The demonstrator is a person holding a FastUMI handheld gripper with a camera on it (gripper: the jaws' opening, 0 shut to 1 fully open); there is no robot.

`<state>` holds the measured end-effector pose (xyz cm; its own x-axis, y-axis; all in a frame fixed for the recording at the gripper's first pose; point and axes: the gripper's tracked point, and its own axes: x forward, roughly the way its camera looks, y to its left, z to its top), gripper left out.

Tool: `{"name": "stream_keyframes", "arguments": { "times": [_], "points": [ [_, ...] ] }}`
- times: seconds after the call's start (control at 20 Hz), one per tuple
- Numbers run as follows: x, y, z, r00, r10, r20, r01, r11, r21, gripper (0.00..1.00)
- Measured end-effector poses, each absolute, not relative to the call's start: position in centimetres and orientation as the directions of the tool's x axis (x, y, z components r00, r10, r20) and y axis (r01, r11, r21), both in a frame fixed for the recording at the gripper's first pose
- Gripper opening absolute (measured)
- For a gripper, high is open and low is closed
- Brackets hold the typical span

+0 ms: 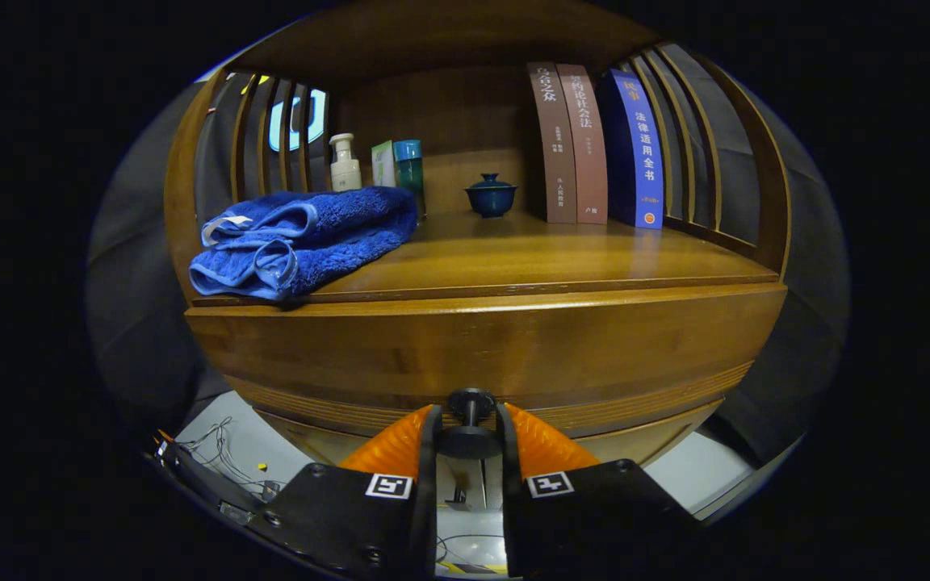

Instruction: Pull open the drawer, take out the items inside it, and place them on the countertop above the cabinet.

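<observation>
The gripper (469, 432) points level and straight ahead, its two fingers (425, 440) running forward side by side from the two dark blocks at their base (each block carries a square marker). The fingers are drawn in close, with only a narrow gap between them, and both press on the drawer knob (470, 420) from either side. The tips sit level with each other, neither ahead of its partner.

Home-like study corner, wooden cabinet (481, 347), upright books (590, 145), lidded teacup (490, 196), folded towel (303, 238), toiletry bottle (345, 164)
</observation>
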<state>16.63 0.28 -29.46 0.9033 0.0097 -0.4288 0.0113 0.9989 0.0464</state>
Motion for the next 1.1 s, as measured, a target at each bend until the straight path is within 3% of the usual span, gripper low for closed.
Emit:
{"name": "stream_keyframes", "arguments": {
  "times": [0.6,1.1],
  "points": [
    [10.5,0.3,-29.3,0.884,0.007,-0.468,0.006,1.0,0.025,0.37],
    [1.4,0.4,-29.2,0.867,0.005,-0.498,0.024,0.998,0.051,0.37]
  ]
}}
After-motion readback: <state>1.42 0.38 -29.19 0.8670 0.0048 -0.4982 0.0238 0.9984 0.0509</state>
